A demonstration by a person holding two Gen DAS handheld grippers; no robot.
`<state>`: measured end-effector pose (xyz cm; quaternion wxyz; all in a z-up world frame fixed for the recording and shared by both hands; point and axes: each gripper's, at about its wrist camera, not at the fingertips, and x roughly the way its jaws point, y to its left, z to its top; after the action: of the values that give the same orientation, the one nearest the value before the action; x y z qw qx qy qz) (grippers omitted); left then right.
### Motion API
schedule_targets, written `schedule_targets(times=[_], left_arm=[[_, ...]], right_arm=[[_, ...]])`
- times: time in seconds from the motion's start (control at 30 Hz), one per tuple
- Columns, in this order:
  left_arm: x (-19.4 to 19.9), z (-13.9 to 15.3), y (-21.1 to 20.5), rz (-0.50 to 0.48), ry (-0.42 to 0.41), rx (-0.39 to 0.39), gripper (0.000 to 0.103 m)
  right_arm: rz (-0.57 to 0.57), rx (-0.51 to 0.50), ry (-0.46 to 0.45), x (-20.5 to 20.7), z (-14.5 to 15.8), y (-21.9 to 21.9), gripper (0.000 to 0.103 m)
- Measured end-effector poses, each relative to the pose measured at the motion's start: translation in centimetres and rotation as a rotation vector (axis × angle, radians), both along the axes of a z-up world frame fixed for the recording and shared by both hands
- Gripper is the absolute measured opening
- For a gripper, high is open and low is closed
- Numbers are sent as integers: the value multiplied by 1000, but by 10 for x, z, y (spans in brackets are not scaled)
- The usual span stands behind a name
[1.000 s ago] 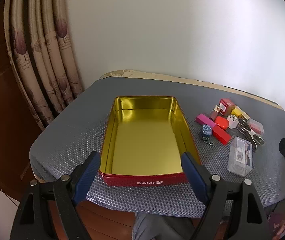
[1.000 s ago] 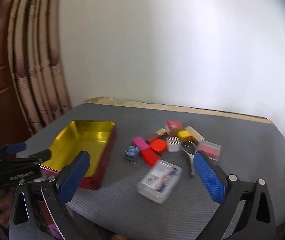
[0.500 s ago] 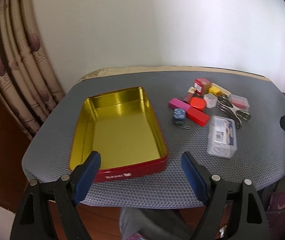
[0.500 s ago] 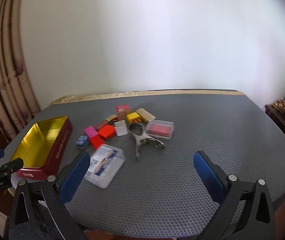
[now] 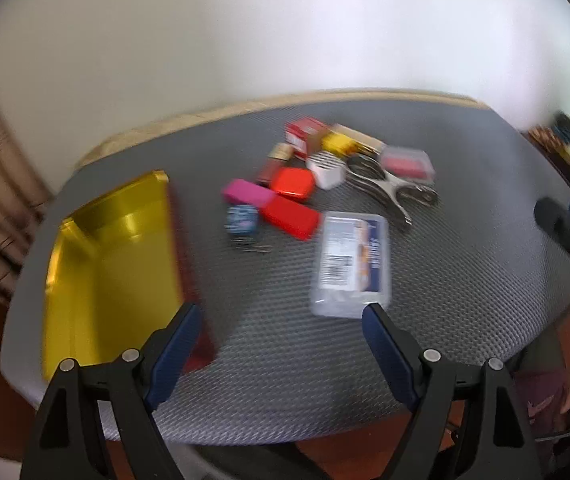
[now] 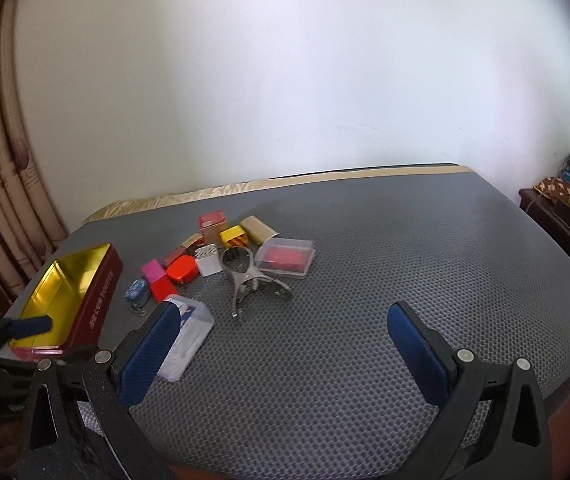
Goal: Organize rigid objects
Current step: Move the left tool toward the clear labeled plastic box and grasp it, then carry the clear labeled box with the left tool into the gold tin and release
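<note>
Both grippers are hanging over the near edge of a table (image 6: 365,240) covered with a grey dimpled mat, and both are standing wide apart with nothing between their blue pads. The left gripper (image 5: 281,340) is hovering between the red tin (image 5: 105,272) with the gold inside, which is lying open and empty at the left end of the table, and the clear plastic case (image 5: 351,264) with a printed label, which is lying flat just in front of its right finger. The right gripper (image 6: 285,340) is waiting further to the right, over bare mat. Behind the case, the small things are sitting together in one loose group — a pink block (image 6: 153,270), a red block (image 6: 161,289), a rounded red box (image 6: 181,270), a blue dice (image 6: 137,293), a white box (image 6: 209,262), a yellow box (image 6: 233,237), a clear box with a red inside (image 6: 285,257) and metal pliers (image 6: 245,280) — all well apart from the tin. The left wrist view is blurred, so finer details there are hard to read.
</note>
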<state>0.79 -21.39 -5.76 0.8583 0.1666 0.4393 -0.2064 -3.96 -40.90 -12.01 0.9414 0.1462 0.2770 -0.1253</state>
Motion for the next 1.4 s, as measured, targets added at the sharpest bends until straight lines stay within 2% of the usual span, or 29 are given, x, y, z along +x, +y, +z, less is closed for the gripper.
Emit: schedule_targets(times=[0.13,0.37,0.47,0.63,0.77,0.8,0.83,0.87,1.03,1.17,1.33,1.4], left_arm=[[16,-10,-20,-42,76,-22,85],[53,-30,-40,-62,240,-65,85],[62,-40,-48,-87,287,-47,85],[71,-56,-59,-103,321,4,85],[73,-67,-60,-100,315,12,85],[74,-71,-59,-93,327,10,81],[75,-74,-58,-82,335,-3,70],[72,-74,-55,-61,291,-5,62],[70,-76,-56,-25,251,-13,62],[56,-58,-44,-12,197,-59,62],[41,-20,-28,11,129,-103,62],[30,0,-10,36,112,-123,62]], right_arm=[[-32,49,0,1,-4,-18,103],[-53,121,20,7,-12,-38,103],[-53,136,18,6,-14,-40,103],[-42,148,40,10,-18,-41,103],[-40,156,59,14,-23,-41,103],[-41,158,66,14,-25,-41,103],[-40,159,70,15,-26,-41,103],[-40,159,75,16,-26,-41,103],[-38,160,85,17,-28,-39,103],[-37,155,73,12,-25,-38,103],[-23,147,66,11,-21,-32,103],[-16,142,62,10,-19,-30,103]])
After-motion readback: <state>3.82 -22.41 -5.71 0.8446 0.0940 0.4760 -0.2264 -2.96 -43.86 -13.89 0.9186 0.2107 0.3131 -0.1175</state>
